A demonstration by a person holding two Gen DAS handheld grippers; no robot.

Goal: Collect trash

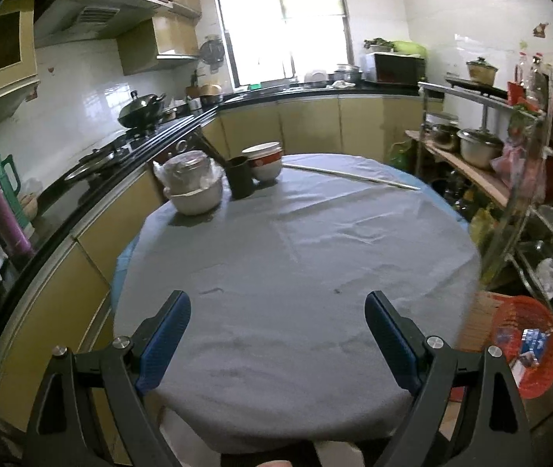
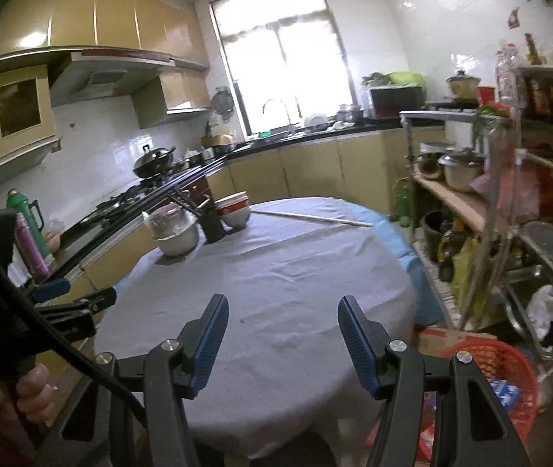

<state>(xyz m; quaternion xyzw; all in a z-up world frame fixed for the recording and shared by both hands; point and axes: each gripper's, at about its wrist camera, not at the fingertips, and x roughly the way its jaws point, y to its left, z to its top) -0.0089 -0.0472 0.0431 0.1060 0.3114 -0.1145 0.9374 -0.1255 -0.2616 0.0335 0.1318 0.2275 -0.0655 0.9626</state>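
A: Well, biggest first. What fills the view?

B: The round counter (image 1: 296, 272) under a grey cloth, bare across most of its top. Behind and to the left of it runs a black-topped kitchen worktop (image 1: 93, 179) with a stove and a lidded wok (image 1: 140, 109). To the right stands a metal shelf rack (image 1: 510, 179) loaded with pots and bottles.

A: And the trash?

B: It sits in a red mesh basket (image 1: 537, 327) on the floor, down at the right of the counter, just beside its edge. Inside are blue and white wrappers (image 1: 531, 344); I cannot read them.

A: Anything on the cloth itself?

B: A cluster at the far left edge: a white bowl holding a plastic-wrapped dish (image 1: 193, 183), a dark cup (image 1: 239, 177) just beside it, then stacked red-and-white bowls (image 1: 263, 159). A long thin rod (image 1: 350, 175) lies across the far side.

A: The tools?

B: The left gripper (image 1: 278, 303) hovers over the near edge of the counter, jaws spread wide with nothing between them. The right gripper (image 2: 282, 307) also hangs over the near edge, jaws parted more narrowly and also empty. In the right wrist view the left gripper shows at the far left, with a hand (image 2: 31, 389) around its handle.

A: Smallest thing?

B: A dark speck (image 1: 336, 292) on the cloth between the left gripper's fingers.
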